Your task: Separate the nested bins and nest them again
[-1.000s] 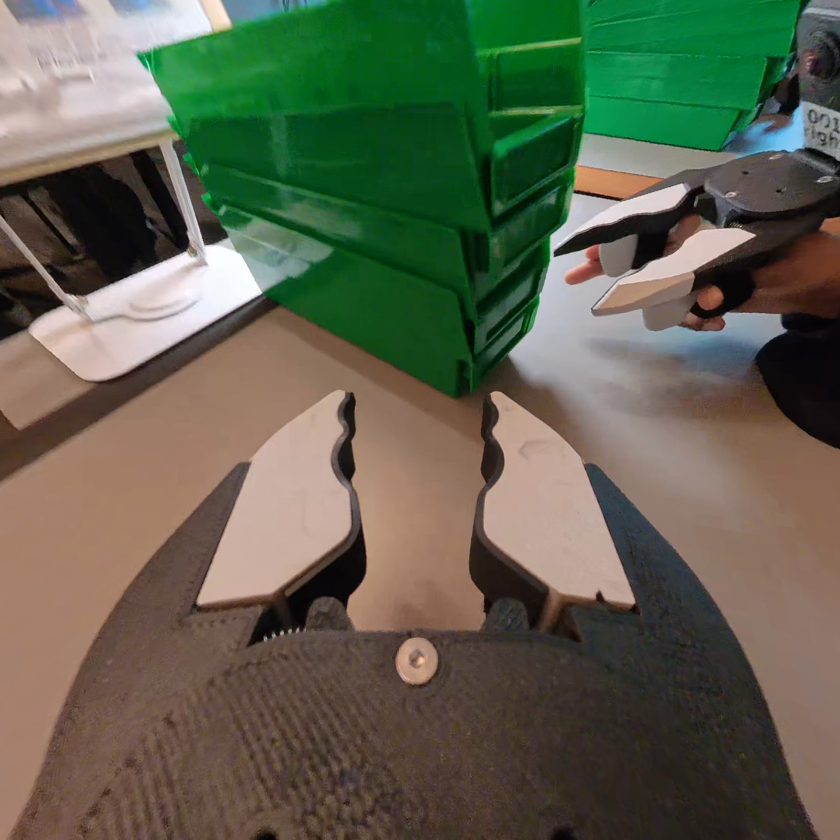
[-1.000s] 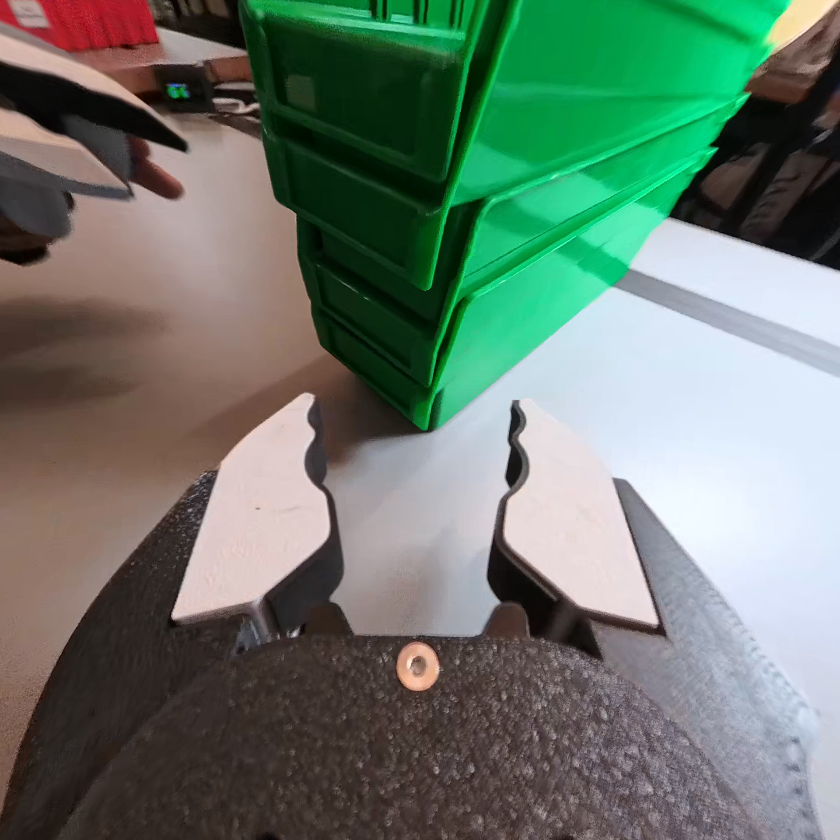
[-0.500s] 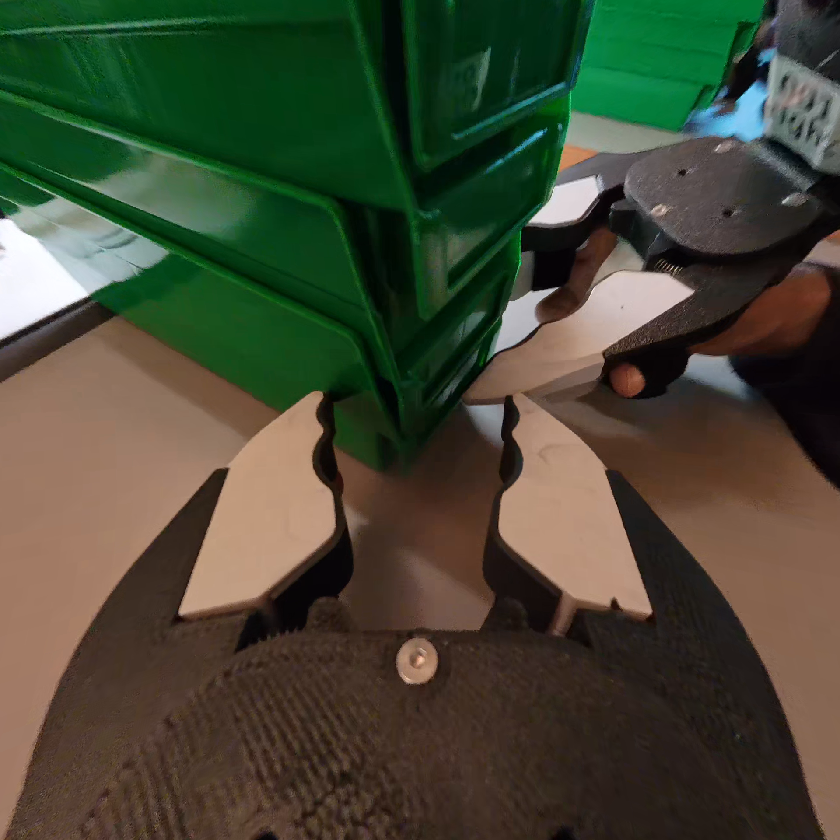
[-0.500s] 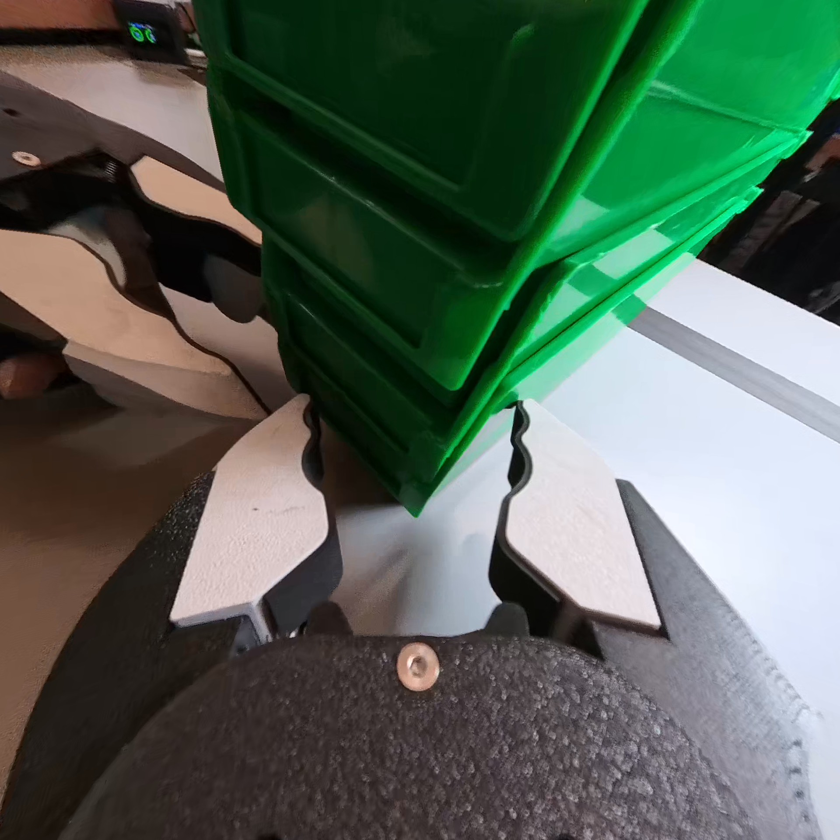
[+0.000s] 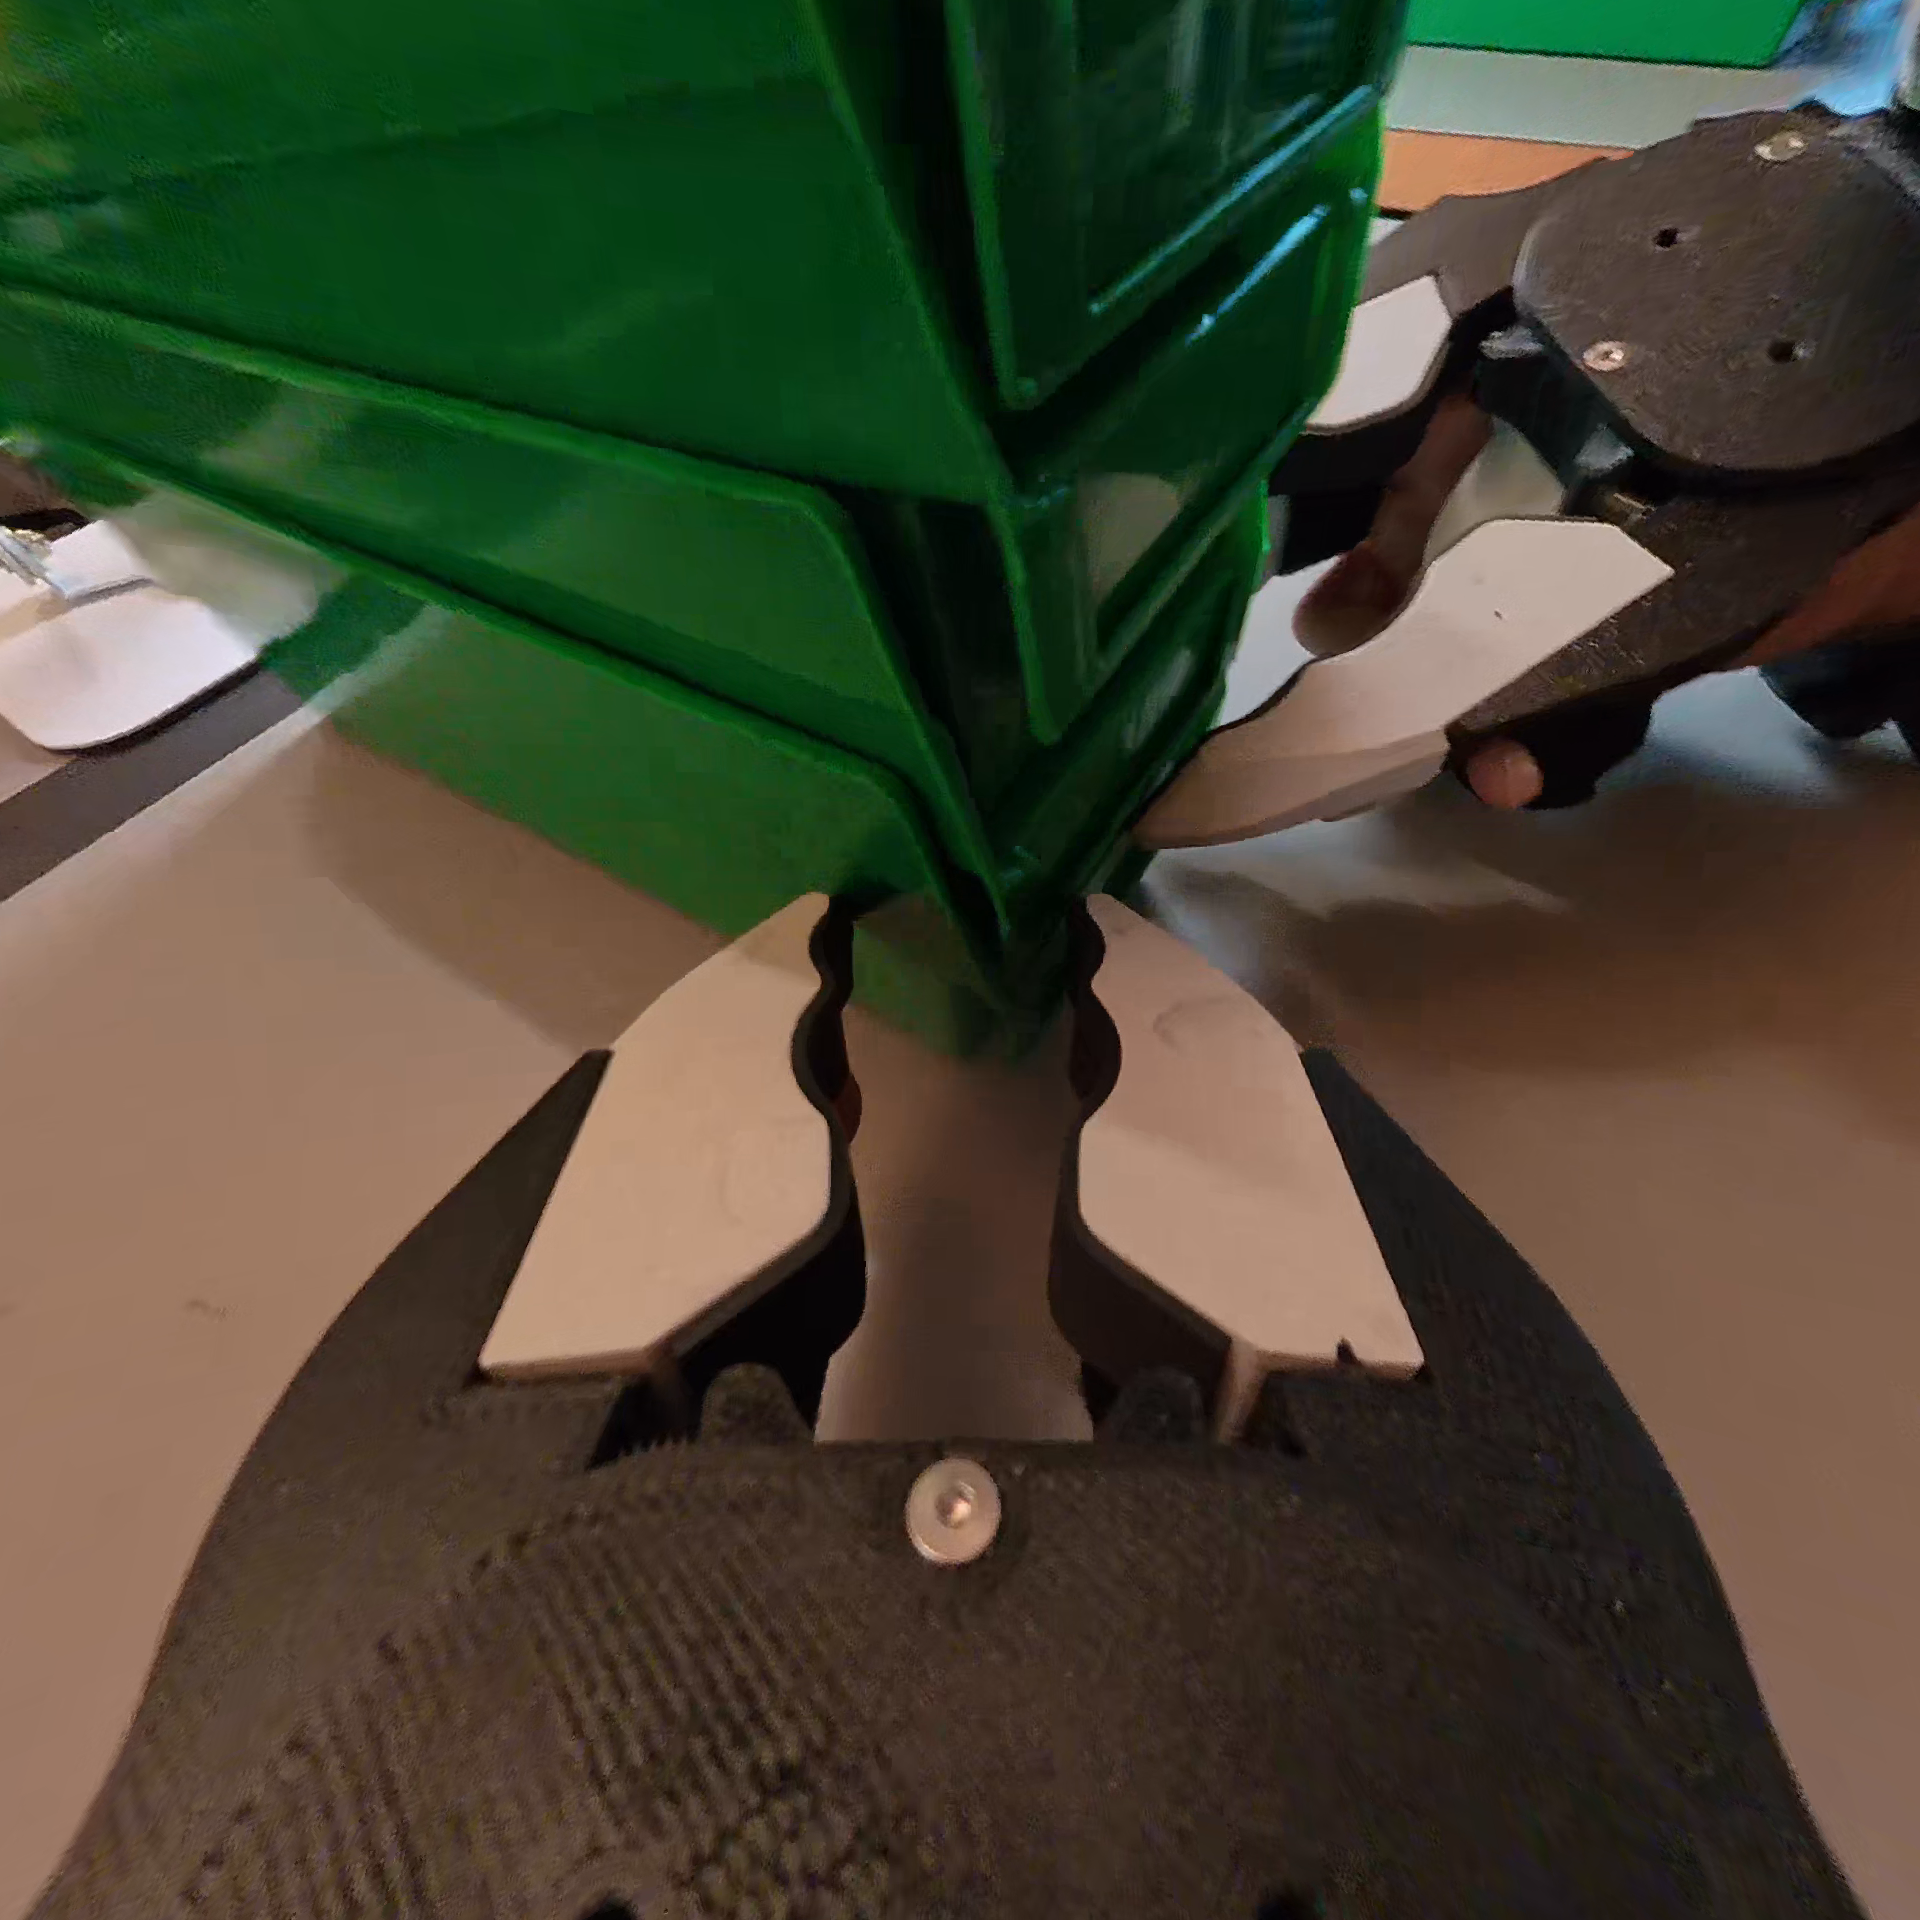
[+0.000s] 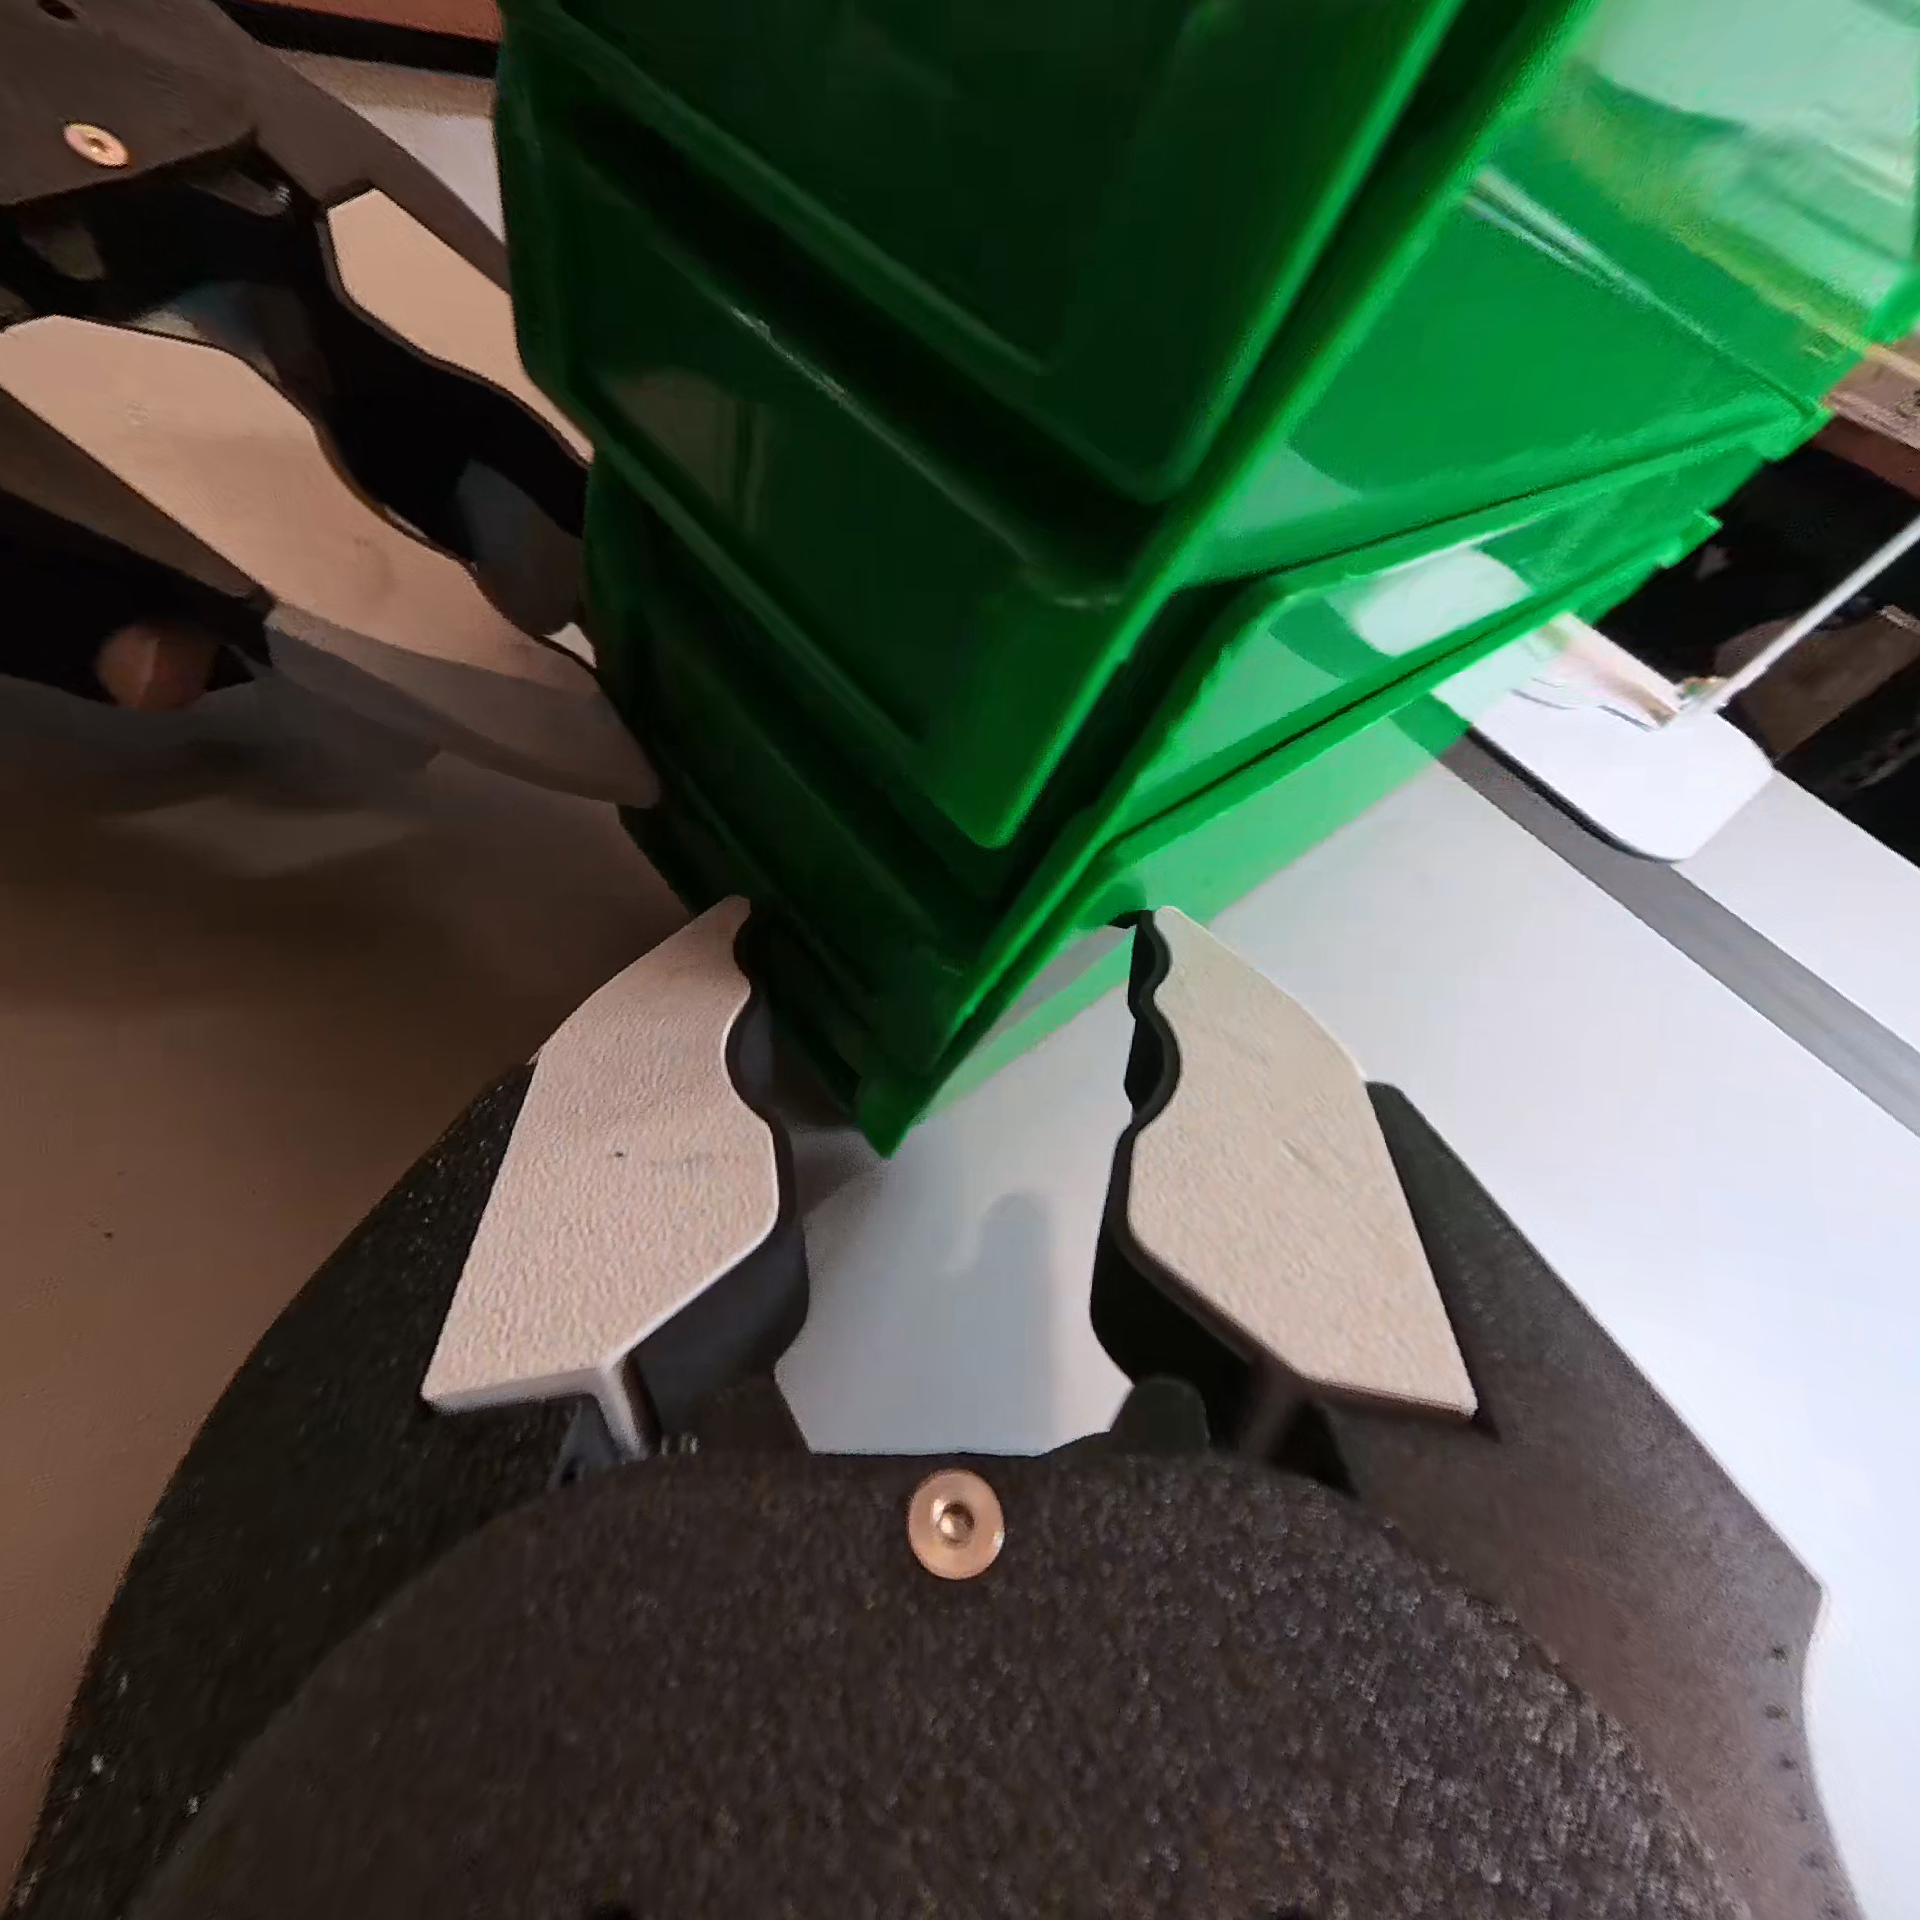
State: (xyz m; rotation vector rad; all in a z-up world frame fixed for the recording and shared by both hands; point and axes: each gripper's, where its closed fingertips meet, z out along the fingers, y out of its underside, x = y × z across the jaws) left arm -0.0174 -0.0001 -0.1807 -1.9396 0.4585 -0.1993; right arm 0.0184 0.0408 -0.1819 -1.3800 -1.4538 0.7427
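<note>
Both tools, left (image 5: 958, 971) and right (image 6: 940, 997), gape around corners of the top-cropped green bins (image 5: 582, 436).

Black tongs (image 5: 956, 997), pale scalloped fingers (image 5: 707, 1153)

Beige tabletop (image 5: 312, 1039) filling the lower part of the left wrist view, crossed at the far left by a dark strip (image 5: 94, 821). White flat stand base (image 5: 114, 665) at the left edge. More green containers (image 5: 1590, 26) along the top right. In the right wrist view, pale grey surface (image 6: 1558, 1195) at right, grey stripe (image 6: 1766, 977), white base (image 6: 1662, 800) at the right edge.
</note>
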